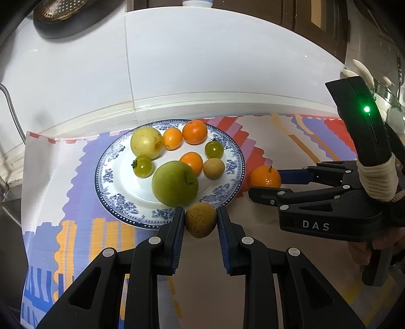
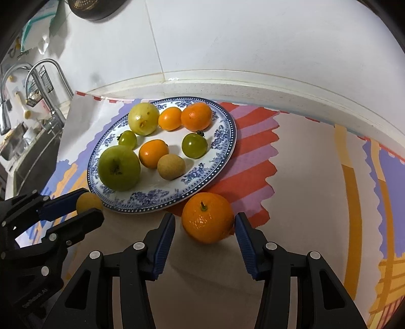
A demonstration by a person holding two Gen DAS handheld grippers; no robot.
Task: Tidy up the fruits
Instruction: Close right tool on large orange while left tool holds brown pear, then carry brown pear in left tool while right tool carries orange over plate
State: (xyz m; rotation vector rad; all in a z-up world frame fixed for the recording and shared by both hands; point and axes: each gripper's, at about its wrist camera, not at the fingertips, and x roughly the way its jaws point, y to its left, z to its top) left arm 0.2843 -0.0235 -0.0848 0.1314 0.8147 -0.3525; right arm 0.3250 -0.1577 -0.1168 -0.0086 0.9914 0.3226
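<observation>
A blue-patterned white plate (image 1: 111, 177) (image 2: 222, 141) holds several fruits: a green apple (image 1: 174, 184) (image 2: 119, 168), a yellow-green guava (image 1: 146, 142) (image 2: 143, 118), small oranges, green tomatoes and a brown longan (image 1: 214, 168) (image 2: 171, 167). My left gripper (image 1: 200, 215) (image 2: 88, 202) is shut on a yellowish-brown round fruit (image 1: 200, 219) (image 2: 87, 202) at the plate's near rim. My right gripper (image 2: 205, 221) (image 1: 263, 184) is open, its fingers on either side of a tangerine (image 2: 207, 217) (image 1: 265, 176) on the mat beside the plate, with a gap on the left.
A colourful patterned mat (image 1: 76, 177) (image 2: 316, 177) covers the counter. White tiled wall and ledge (image 1: 202, 98) run behind the plate. A sink with taps (image 2: 38, 83) lies to the left. A dark pan with a strainer (image 1: 60, 17) hangs above.
</observation>
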